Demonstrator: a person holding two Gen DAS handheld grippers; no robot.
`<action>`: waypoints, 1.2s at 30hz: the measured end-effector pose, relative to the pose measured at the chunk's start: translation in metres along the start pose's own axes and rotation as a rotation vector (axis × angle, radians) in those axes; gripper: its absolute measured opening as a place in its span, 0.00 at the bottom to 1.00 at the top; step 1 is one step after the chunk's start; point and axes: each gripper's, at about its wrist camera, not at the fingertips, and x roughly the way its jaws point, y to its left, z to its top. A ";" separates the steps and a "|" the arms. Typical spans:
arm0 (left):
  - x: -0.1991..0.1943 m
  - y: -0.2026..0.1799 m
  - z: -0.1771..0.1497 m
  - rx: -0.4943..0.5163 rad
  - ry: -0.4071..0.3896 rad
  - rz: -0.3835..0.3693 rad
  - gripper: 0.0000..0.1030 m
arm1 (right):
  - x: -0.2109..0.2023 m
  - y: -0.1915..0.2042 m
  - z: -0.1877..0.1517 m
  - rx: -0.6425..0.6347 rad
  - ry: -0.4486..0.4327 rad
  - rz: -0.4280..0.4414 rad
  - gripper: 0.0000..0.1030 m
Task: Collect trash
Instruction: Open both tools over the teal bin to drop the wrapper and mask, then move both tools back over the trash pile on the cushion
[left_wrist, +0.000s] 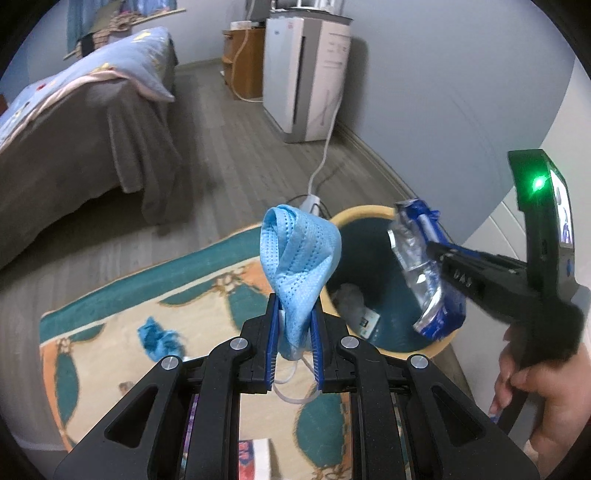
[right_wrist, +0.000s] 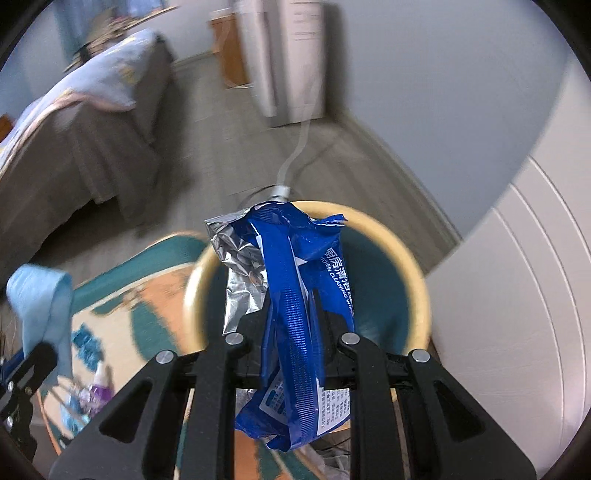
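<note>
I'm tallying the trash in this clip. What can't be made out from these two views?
- Bin contents: right wrist view, covered by the blue wipes packet.
- Litter on the rug: right wrist view, blurred.
- Small blue scrap: left wrist view, too soft to identify.

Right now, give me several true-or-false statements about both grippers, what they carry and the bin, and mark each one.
1. The left gripper is shut on the blue face mask. True.
2. The right gripper carries nothing. False: it is shut on the blue wipes packet.
3. The bin is completely empty. False: some trash already lies at its bottom.
4. The wipes packet hangs over the bin's opening. True.
5. The bin's inside is red. False: it is teal, with a tan rim.
6. A blue scrap lies on the patterned rug. True.
</note>
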 end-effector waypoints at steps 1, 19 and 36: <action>0.003 -0.003 0.001 0.006 0.003 -0.004 0.16 | 0.002 -0.005 0.001 0.019 0.002 -0.010 0.16; 0.046 -0.055 0.035 0.134 -0.033 -0.095 0.45 | 0.000 -0.035 0.004 0.131 -0.043 -0.031 0.25; 0.030 0.005 0.020 -0.045 -0.088 0.030 0.91 | -0.003 -0.021 0.003 0.079 -0.070 -0.036 0.94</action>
